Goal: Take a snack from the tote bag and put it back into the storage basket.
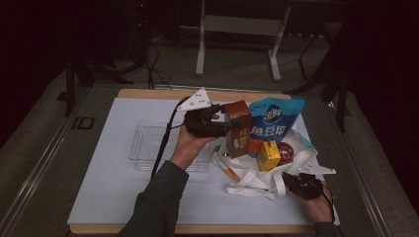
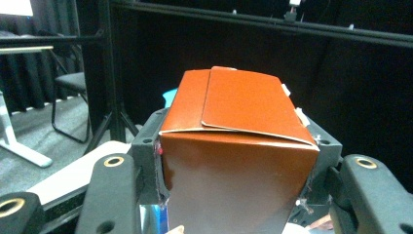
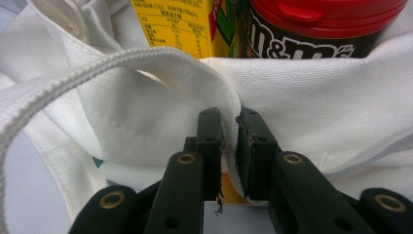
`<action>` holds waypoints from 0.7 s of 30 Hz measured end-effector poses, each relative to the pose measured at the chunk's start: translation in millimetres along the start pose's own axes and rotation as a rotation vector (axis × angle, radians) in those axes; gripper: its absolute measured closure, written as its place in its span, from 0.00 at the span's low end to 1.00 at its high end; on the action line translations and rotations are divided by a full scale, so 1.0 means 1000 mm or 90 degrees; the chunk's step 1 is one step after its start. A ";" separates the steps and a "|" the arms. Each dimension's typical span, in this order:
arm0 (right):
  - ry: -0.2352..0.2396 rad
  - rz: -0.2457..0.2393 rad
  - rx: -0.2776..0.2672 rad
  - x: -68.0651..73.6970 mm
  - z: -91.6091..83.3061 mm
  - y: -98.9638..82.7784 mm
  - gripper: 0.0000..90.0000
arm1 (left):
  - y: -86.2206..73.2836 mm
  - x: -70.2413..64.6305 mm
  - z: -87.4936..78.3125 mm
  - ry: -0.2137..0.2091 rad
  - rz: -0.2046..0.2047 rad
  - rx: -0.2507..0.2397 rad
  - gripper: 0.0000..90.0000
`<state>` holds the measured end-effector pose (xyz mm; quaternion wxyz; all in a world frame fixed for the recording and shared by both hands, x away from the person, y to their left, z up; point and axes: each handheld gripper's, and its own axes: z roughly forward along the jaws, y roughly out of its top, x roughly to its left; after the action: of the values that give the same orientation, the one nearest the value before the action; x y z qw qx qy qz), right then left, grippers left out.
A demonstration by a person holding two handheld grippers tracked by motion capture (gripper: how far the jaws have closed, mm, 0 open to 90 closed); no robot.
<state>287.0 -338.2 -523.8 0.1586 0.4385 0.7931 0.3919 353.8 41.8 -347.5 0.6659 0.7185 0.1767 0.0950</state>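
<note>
Your left tool (image 2: 238, 195) has its two black jaws pressed against the side walls of a tall reddish-brown cardboard carton (image 2: 238, 161) with a folded flap top, and it holds that carton upright in the air, above the table (image 1: 113, 197) and just over the left edge of the white woven canvas tote bag (image 1: 257, 182). Smooth, glossy card like this will slip if your squeeze eases, and thin walls will buckle if you press harder (the grip sits low on the body, so the top-heavy box could also tip forward out of the jaws). Your right tool (image 3: 229, 146) is pinched shut on the bag's hemmed rim, with the coarse cloth caught between its pads; that fabric is limp and folds easily, so a tug could drag the whole bag toward you and topple what stands in it. Inside, a yellow printed drink carton (image 1: 269, 155) and a dark round candy tub with a red plastic lid (image 1: 285, 150) stand close together, and a crinkly blue foil snack pouch (image 1: 274, 121) leans behind them. To the left lies a clear, rigid plastic tray (image 1: 148, 148) on the white sheet covering the table; swinging the carton across could knock its rim, I judge.
</note>
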 end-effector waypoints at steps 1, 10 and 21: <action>0.001 0.000 -0.001 0.000 0.000 0.000 0.89 | 0.001 0.000 -0.002 0.001 -0.001 -0.002 0.47; 0.001 0.002 -0.002 -0.001 0.000 -0.001 0.89 | 0.007 0.008 -0.030 0.033 0.013 -0.003 0.47; 0.002 0.003 -0.004 -0.001 0.000 -0.001 0.89 | 0.012 0.024 -0.062 0.085 0.026 0.016 0.47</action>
<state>286.7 -338.9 -524.5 0.1578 0.4394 0.7911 0.3952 354.8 107.4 -332.6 0.6416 0.7221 0.2073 0.1545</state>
